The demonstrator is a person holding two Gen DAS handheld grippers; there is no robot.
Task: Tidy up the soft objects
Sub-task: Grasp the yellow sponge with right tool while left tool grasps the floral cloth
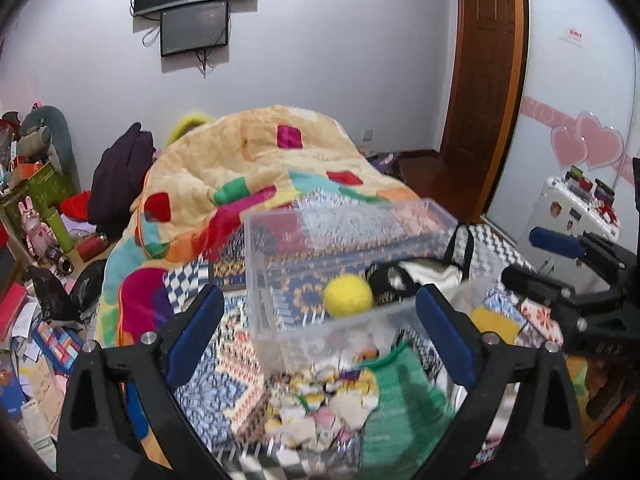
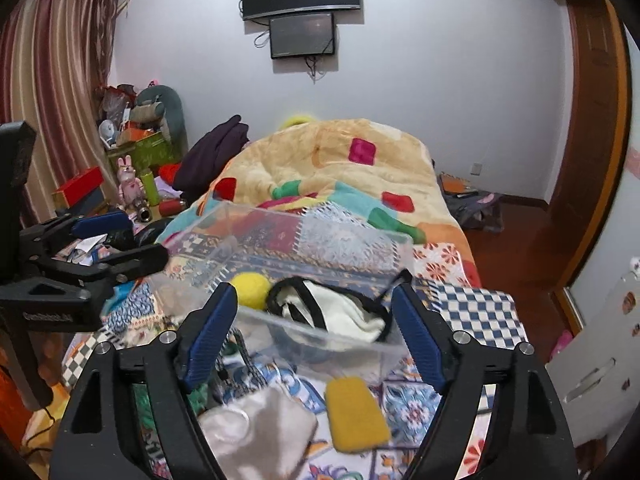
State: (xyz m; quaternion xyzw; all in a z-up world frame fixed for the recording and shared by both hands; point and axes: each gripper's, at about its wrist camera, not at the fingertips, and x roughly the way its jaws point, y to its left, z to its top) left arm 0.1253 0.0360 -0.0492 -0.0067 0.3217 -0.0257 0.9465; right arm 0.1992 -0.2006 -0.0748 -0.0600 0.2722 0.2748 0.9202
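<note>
Clear bin point(image 2: 224, 248), yellow ball point(image 2: 251, 289) inside, claw lettering (blurred) unreadable

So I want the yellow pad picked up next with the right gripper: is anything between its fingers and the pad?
Nothing visible. The yellow pad lies flat on the patterned bedspread, just ahead of the open right gripper. The grey pouch lies beside it, to its left, and the clear bin sits beyond.
</note>
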